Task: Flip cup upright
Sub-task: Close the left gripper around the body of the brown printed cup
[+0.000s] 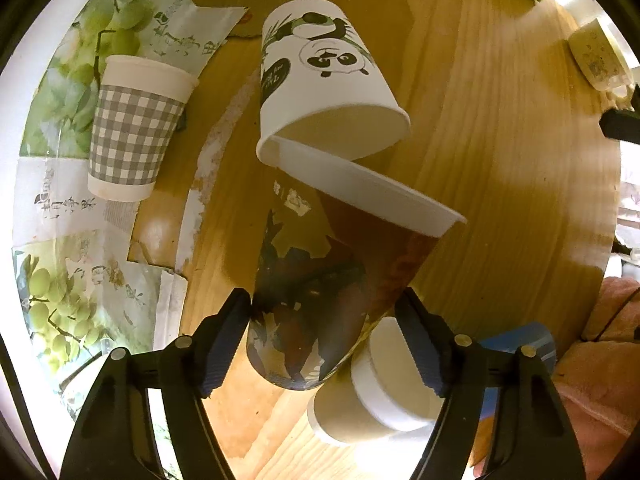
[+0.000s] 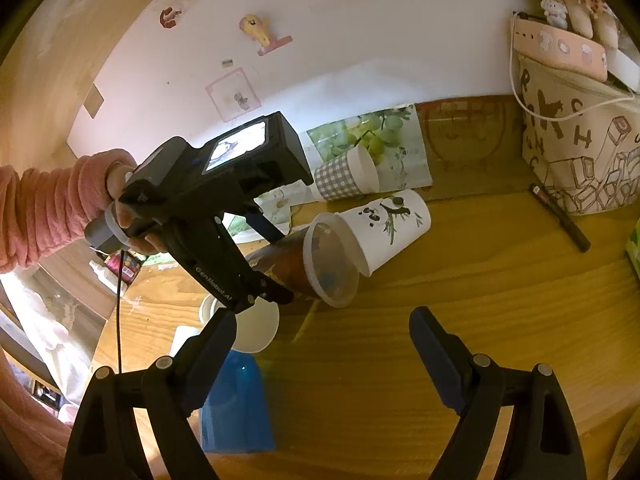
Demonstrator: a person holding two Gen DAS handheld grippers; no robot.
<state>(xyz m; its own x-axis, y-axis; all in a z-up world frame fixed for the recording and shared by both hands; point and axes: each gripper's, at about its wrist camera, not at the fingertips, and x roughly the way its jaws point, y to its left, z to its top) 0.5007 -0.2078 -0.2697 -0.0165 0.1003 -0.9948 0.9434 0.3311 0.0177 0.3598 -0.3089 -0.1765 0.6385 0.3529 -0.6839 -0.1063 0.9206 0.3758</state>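
The right gripper (image 2: 322, 354) hangs spread wide over the wooden table (image 2: 460, 320) with nothing in it. Just past it, the left gripper (image 1: 322, 322) pinches the brown cup (image 1: 320, 292) — tipped sideways, off the table. The panda cup (image 2: 394, 226) lies beyond. Farther back — a grape paper (image 2: 372, 144), a bag (image 2: 580, 152), the white wall (image 2: 360, 32).

I see a wooden tabletop (image 2: 460, 320) carrying a panda cup (image 2: 394, 226) on its side, a checked cup (image 2: 346, 176) lying on a grape-printed sheet (image 2: 404, 148), and a blue cup (image 2: 238, 404). A patterned bag (image 2: 580, 152) and a dark pen (image 2: 560, 216) rest at my far right.
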